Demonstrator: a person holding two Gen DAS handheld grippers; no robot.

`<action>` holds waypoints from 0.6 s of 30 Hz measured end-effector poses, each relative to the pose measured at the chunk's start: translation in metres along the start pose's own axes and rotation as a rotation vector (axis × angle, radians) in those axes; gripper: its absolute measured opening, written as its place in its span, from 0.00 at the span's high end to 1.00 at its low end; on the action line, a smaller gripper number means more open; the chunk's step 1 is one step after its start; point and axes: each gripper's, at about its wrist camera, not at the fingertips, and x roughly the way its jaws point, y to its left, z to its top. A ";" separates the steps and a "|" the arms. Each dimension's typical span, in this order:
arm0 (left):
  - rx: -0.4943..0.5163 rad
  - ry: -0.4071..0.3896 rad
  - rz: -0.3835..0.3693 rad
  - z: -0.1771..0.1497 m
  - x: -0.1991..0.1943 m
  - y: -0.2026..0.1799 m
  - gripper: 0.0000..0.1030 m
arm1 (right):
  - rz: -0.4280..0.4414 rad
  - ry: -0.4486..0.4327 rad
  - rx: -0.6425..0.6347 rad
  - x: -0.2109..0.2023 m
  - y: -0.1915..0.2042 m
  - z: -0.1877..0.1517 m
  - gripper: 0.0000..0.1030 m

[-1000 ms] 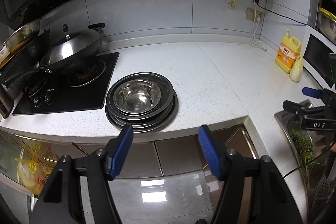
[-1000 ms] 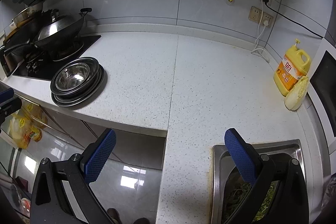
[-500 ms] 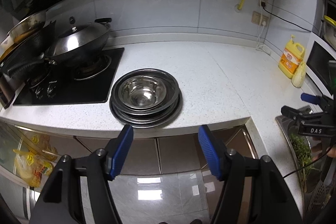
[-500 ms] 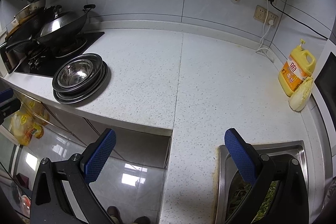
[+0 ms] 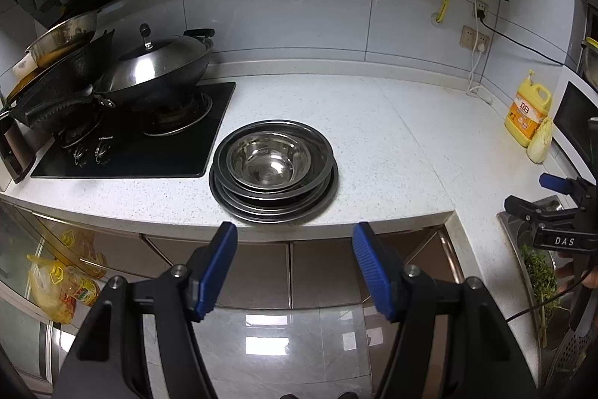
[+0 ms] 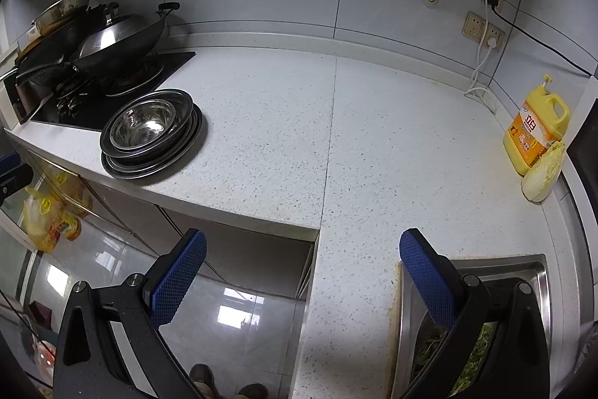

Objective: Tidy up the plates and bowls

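Steel bowl nested on stacked plates, both claws empty.

The bowl [image 5: 268, 162] sits in a stack of plates [image 5: 274, 202] at the center of the left wrist frame, near the front edge of the speckled counter [image 5: 392, 144] and just beside the black stove [image 5: 127, 141]. The left claw [image 5: 295, 262] hangs at lower center with jaws spread wide, holding nothing. The right claw [image 6: 302, 273] is likewise wide open, low in its frame, above the sink [image 6: 538, 272]. A yellow jug [image 6: 534, 133] stands at far right.
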 end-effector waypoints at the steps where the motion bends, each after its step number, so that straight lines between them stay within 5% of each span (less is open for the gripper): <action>1: 0.001 0.002 -0.005 0.000 0.000 0.000 0.39 | -0.001 -0.001 0.000 0.000 0.000 0.000 0.01; 18: 0.006 0.007 -0.008 0.000 0.002 -0.004 0.39 | -0.007 0.001 0.002 -0.001 0.000 0.000 0.01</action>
